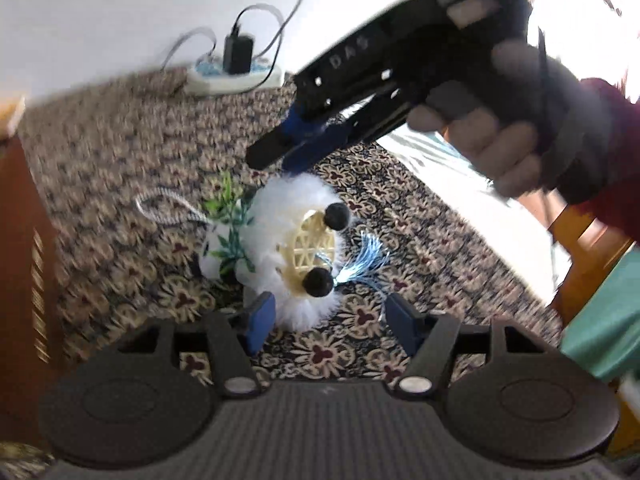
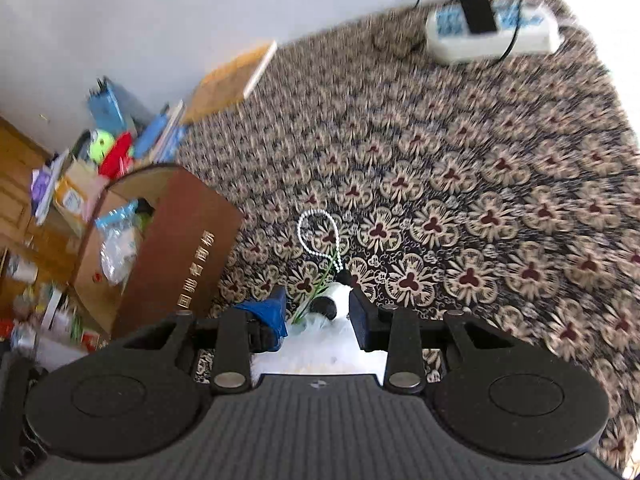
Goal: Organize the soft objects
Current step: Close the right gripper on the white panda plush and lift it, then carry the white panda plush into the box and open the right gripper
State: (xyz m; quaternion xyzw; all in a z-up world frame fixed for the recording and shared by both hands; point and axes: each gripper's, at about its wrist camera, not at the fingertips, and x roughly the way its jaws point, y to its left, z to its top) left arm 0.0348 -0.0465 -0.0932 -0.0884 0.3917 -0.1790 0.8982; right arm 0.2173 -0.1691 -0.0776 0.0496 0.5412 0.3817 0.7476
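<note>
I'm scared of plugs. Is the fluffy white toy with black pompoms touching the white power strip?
Apart. Left wrist view shows patterned cloth between fluffy white toy and white power strip.

Left gripper [image 1: 324, 320] jaws spread apart, nothing pressed between. Right gripper [image 1: 280, 152] angled down, gloved hand [image 1: 500, 132] squeezing handle, jaws narrow.

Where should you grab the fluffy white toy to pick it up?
Probably grip the fluffy white toy across its thick fur rim, coming down from above. The fur is soft and bulges around the cream lattice middle; the bead chain and blue tassel look too thin and floppy to hold.
</note>
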